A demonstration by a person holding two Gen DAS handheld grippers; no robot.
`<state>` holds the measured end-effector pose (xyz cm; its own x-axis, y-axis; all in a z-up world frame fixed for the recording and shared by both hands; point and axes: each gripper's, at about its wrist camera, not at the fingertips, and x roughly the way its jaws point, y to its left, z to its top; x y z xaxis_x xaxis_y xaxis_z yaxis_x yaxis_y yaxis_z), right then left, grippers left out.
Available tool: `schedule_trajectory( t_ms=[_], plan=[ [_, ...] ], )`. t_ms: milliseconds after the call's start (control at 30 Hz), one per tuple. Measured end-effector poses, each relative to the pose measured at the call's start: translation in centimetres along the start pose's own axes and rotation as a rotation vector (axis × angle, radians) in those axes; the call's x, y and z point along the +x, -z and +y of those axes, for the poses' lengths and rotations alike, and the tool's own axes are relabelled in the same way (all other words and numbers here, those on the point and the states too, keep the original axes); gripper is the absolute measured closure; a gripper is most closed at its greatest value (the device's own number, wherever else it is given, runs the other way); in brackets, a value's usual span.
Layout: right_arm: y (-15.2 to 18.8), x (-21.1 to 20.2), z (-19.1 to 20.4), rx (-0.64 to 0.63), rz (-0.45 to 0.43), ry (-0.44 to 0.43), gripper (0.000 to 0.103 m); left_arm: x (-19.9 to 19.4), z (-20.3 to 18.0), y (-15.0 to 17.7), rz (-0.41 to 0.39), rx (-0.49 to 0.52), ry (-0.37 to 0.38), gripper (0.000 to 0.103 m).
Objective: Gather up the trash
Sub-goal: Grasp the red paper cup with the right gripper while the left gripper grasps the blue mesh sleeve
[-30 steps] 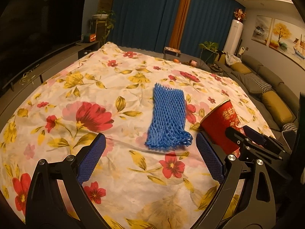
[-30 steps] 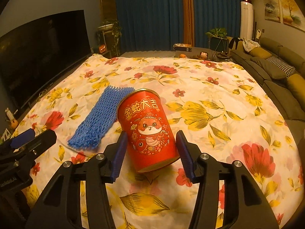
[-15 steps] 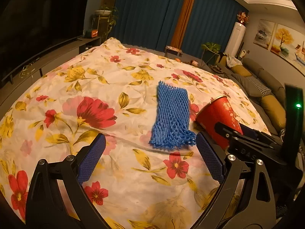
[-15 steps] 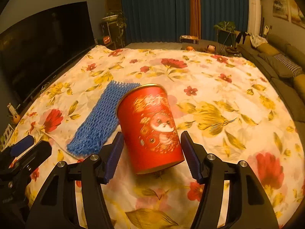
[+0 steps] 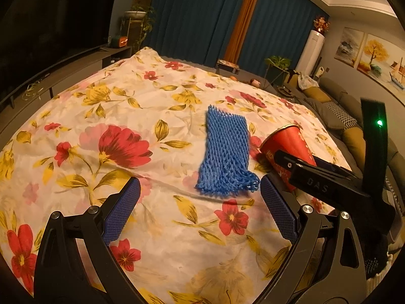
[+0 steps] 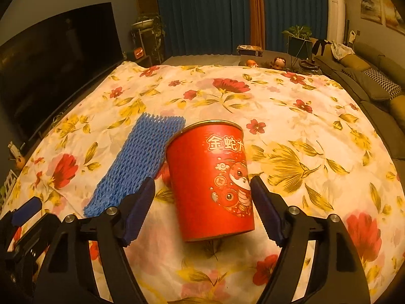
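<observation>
A red can (image 6: pixel 212 177) with gold lettering and a cartoon snake stands on the floral tablecloth (image 6: pixel 291 131), leaning slightly. My right gripper (image 6: pixel 202 183) has it between its blue pads. The jaws are opening: the left pad stands clear of the can and the right pad sits close to its side. A blue foam net sleeve (image 5: pixel 225 152) lies flat just left of the can (image 5: pixel 288 147). My left gripper (image 5: pixel 200 185) hangs open in front of the net's near end, with nothing between its fingers.
A dark TV (image 6: pixel 58 71) on a low console runs along the left edge. A sofa (image 6: pixel 374 83) with cushions lines the right. Blue curtains, plants and a white floor-standing unit (image 5: pixel 310 50) stand beyond the table's far end.
The right gripper's jaws have spread away from the red can, which now stands on the cloth. The right gripper has come closer to the can. The left gripper has stayed in place.
</observation>
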<state>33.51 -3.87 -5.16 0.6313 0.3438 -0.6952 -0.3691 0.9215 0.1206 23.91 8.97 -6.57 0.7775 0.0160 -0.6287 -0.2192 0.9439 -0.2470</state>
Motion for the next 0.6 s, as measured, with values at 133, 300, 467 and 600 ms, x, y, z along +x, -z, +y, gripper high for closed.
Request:
schedule_trajectory(
  t_ms=[133,300,467,600],
  plan=[
    [0.0,0.3,-0.2,0.018,0.003,0.000,0.045,0.1,-0.1,0.1,0.003,0.008,0.007,0.009],
    [0.6,-0.3,-0.9,0.052,-0.023,0.007,0.047,0.3,-0.4,0.1,0.006,0.024,0.012,0.009],
    [1.1,-2.7,-2.8,0.107,-0.073,0.004,0.047,0.5,-1.1,-0.1,0.011,0.051,0.013,0.013],
    [1.7,-5.3,-4.2,0.124,-0.120,0.018,0.046,1.7,-2.3,-0.4,0.044,0.092,0.027,0.019]
  ],
)
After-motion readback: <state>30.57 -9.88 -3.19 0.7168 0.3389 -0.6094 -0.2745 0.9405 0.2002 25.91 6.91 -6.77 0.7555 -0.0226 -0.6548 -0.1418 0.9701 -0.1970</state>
